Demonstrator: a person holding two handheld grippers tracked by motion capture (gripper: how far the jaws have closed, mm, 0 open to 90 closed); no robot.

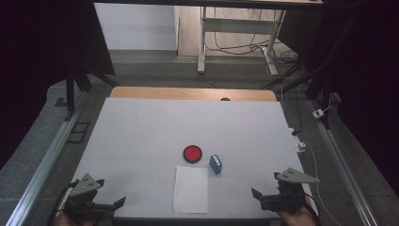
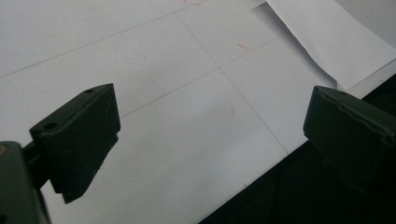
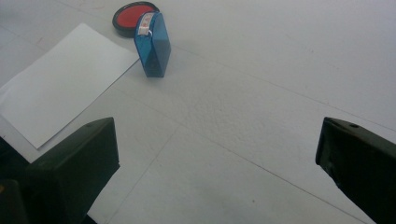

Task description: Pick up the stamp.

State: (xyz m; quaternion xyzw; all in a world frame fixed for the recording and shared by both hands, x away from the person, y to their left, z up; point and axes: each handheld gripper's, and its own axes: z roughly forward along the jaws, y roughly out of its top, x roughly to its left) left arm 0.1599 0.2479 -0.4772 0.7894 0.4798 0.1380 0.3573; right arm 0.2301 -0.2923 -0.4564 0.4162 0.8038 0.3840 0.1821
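The blue stamp (image 1: 215,164) stands upright on the white table cover (image 1: 141,132), just right of the top right corner of the sheet of paper (image 1: 191,188) and just below and right of the red ink pad (image 1: 192,153); in the right gripper view the stamp (image 3: 153,44) stands in front of the pad (image 3: 132,14), close to it, though contact cannot be confirmed; the pad lies open, red face up. The paper face appears blank; judged from this, no impression has been made, the stamp has not been picked up, and the whole sequence of gripping, inking and pressing remains to be done.

The right gripper (image 1: 263,197) rests low at the near right of the table, well apart from the stamp; its jaws stand wide apart with nothing between them, and its own view shows only bare cover in the gap. The left gripper (image 1: 113,203) sits at the near left corner; its jaws are likewise spread and empty, with the near edge of the table running under them.

Edges and room: the paper (image 2: 327,37) lies with its lower edge close to the near table edge, so a press there leaves little margin toward the person; the cover between the right gripper and the stamp is unobstructed; the far half of the table carries nothing, so open room exists beyond the pad; the metal rails (image 1: 42,165) flank the table on both sides, clear of the work area.
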